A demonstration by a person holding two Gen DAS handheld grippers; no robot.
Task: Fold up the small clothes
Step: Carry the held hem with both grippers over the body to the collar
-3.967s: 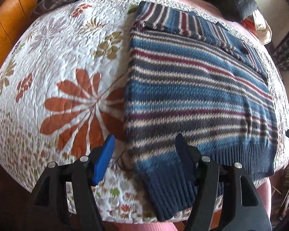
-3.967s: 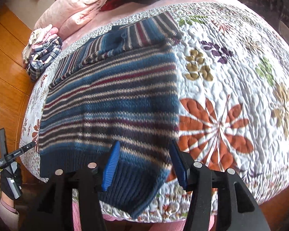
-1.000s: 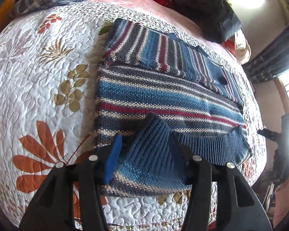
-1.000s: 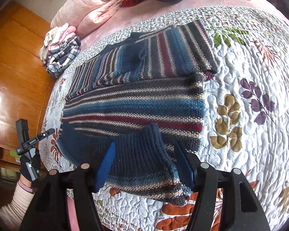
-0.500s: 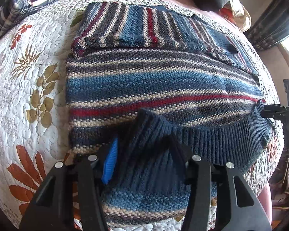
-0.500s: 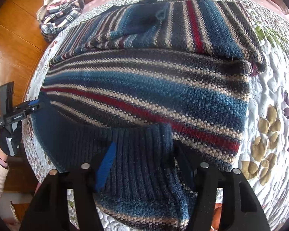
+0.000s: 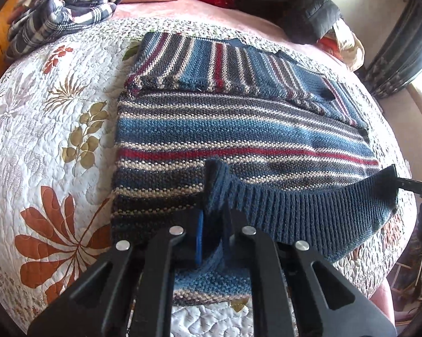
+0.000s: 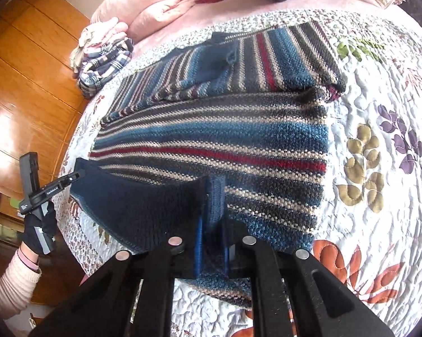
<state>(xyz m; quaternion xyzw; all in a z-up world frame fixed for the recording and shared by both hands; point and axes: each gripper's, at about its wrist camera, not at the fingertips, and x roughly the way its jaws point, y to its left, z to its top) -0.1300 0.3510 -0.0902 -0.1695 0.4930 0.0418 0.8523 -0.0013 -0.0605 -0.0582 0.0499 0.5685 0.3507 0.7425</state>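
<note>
While the floral quilt [image 7: 56, 129] covers the whole bed, a striped knit sweater [image 7: 239, 129] lies flat at its middle, sleeves folded across the chest at the sweater's far end. Its dark blue ribbed hem [image 7: 309, 210] is lifted off the near end and turned back over the stripes. Beyond the sweater's far left corner sits a plaid garment [image 7: 62, 11] (a pink pillow [image 8: 154, 2] lies behind it). The left hand-held gripper [image 7: 213, 236] is clamped on the hem's left corner, and the right hand-held gripper [image 8: 212, 241] pinches the right corner likewise. A gloved hand [image 8: 39, 233] shows left of the sweater in the right view.
</note>
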